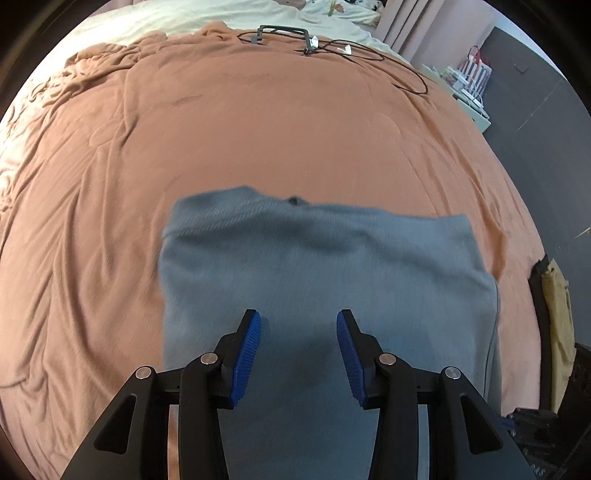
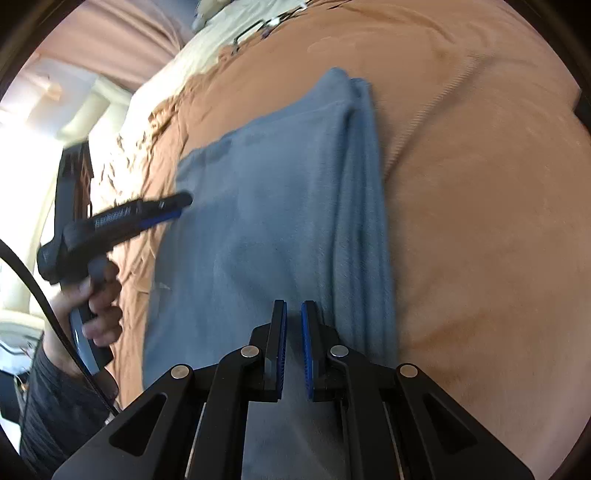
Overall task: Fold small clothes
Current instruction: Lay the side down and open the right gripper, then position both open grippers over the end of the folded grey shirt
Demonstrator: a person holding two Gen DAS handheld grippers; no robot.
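A folded grey-blue knit garment [image 1: 325,266] lies flat on a rust-orange fleece blanket [image 1: 258,129] spread over the bed. From the left wrist camera the left gripper [image 1: 298,354] hangs over the near part of the cloth, its blue ribbed pads parted with only garment showing in the gap — nothing is held. This view alone takes in the black cable and dark metal frame [image 1: 282,35] at the far end of the blanket, and the cream sheet [image 1: 184,18] beyond.

The right wrist camera shows the right gripper [image 2: 293,347] with its pads drawn almost together, empty, above the garment's layered folded edge [image 2: 364,206]. Only here do you see the person's hand [image 2: 94,302] around the left gripper's handle, its fingers reaching over the cloth's opposite side.
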